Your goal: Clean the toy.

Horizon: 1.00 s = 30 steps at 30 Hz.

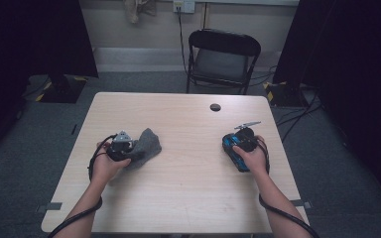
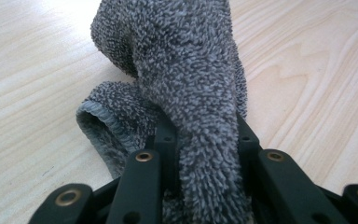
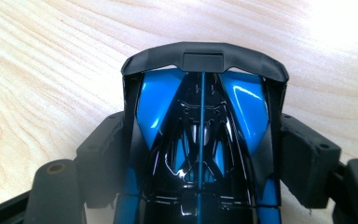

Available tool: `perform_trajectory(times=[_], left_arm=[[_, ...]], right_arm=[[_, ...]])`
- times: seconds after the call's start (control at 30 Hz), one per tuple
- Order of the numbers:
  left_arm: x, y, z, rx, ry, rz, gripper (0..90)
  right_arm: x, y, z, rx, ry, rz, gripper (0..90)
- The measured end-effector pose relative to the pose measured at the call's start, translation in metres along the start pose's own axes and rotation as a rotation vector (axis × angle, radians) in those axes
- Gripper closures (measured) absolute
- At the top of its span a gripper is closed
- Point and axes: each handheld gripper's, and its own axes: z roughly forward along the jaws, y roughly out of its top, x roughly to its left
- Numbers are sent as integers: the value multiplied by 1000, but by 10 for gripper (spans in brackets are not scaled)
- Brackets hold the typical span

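We had the left gripper clamped on a bunched fold of the grey terry cloth, whose remainder trailed ahead of the jaws onto the wooden table, likely ready to lift. The right gripper squeezed the blue-and-black toy car by its flanks, spoiler beyond the jaws. We saw no containers.

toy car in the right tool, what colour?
The toy car is glossy blue and black with a black rear wing; it shows best in the right gripper view.

Fuzzy grey cloth bunched on the table's left; glossy blue-black toy car right
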Motion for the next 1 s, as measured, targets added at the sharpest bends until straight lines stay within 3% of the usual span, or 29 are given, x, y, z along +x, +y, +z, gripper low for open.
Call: perform_trajectory(times=[0.43, 0.83, 1.0], left_arm=[[0, -1, 2, -6, -10, -4, 645], [-2, 1, 5, -2, -1, -11, 477], [-3, 3, 5, -10, 17, -27, 350]], right_arm=[[2, 2, 3, -4, -15, -14, 251], [3, 2, 5, -11, -24, -34, 233], [5, 5, 7, -7, -36, -64, 168]])
